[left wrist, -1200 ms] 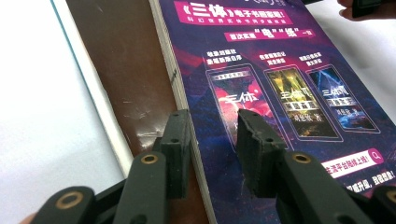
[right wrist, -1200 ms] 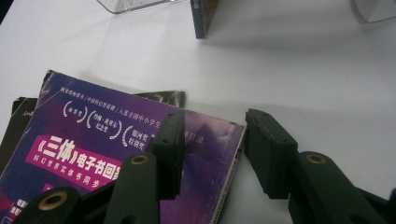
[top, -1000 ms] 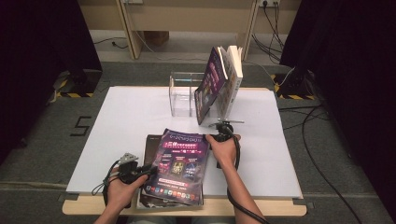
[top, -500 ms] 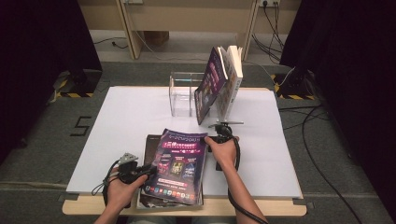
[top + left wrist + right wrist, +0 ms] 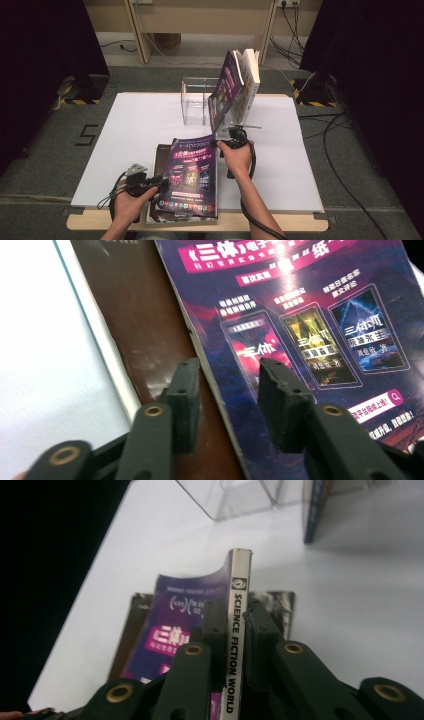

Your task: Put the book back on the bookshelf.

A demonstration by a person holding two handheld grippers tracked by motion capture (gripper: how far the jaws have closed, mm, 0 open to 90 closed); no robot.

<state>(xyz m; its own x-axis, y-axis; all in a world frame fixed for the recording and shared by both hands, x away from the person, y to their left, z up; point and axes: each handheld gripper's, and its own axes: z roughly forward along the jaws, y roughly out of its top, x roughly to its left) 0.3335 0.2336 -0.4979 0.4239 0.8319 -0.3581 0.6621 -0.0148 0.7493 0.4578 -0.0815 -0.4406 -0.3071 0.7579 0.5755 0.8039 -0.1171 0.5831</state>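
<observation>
Clear acrylic stand [image 5: 195, 100] at far middle of white worktop [image 5: 125, 135]; two books [image 5: 240, 82] leaning upright against its right side. Cables [image 5: 345, 150] on grey floor, right.

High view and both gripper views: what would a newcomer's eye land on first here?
The purple magazine with glossy cover art, atop a stack at the white table's near edge. The right gripper has just been closing and pinches its white spine reading SCIENCE FICTION WORLD, while the left gripper straddles the cover's edge, jaws apart. Behind, more magazines lean in a clear plastic rack.
</observation>
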